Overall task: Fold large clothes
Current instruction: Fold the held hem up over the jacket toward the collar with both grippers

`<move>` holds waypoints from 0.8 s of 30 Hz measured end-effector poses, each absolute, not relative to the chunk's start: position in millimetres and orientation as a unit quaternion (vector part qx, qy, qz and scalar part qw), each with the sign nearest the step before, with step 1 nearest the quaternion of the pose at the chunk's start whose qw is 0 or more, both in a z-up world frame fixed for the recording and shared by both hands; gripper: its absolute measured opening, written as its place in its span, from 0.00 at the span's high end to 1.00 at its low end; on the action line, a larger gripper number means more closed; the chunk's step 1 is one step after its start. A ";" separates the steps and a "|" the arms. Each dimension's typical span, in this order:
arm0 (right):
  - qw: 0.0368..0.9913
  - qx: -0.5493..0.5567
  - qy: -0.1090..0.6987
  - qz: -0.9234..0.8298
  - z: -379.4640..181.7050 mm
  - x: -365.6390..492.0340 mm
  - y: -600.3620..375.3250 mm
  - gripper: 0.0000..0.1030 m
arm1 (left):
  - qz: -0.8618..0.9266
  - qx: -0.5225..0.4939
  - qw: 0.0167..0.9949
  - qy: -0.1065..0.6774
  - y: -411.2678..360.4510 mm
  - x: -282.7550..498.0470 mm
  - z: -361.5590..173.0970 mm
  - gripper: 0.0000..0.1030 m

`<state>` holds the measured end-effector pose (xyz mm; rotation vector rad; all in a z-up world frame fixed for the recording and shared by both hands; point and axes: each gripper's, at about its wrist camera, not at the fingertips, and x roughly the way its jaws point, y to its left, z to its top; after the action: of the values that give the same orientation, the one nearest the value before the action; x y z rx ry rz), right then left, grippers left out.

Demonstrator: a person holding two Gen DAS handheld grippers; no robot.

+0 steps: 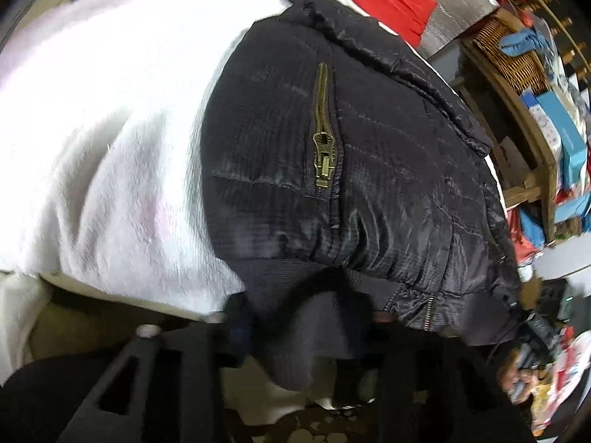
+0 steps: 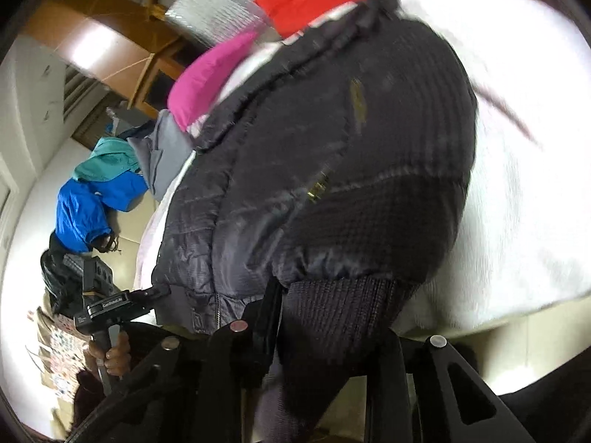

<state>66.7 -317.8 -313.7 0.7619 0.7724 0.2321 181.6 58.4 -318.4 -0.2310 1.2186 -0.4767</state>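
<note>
Black jacket (image 1: 369,170) hem pinched by both tongs (image 1: 299,336) (image 2: 325,336) | blue garment (image 2: 92,206) right view only

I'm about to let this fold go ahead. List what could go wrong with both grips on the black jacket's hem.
1. Both grippers, left gripper and right gripper, pinch only the ribbed hem of the black jacket; the slick padded shell could sag and pull free.
2. The white blanket underneath may drag along.
3. The brass zipper pull might snag the fabric when folded over.
</note>
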 end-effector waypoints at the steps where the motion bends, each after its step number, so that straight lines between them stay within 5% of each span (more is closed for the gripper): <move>1: 0.857 0.354 0.359 0.109 -308.4 65.5 -317.3 0.75 | -0.224 -0.104 0.792 0.558 56.2 180.4 -316.2 0.78; 5: 0.872 0.343 0.333 0.101 -294.4 57.8 -322.7 0.76 | -0.240 -0.105 0.805 0.533 53.3 179.9 -306.3 0.84; 24: 0.918 0.317 0.214 0.102 -208.9 80.6 -350.3 0.76 | -0.278 -0.089 0.846 0.446 55.4 201.4 -215.6 0.84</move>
<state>80.6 -350.3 -208.9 0.6511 0.4405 0.2087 201.4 55.4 -215.6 -0.1884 0.9413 -0.5867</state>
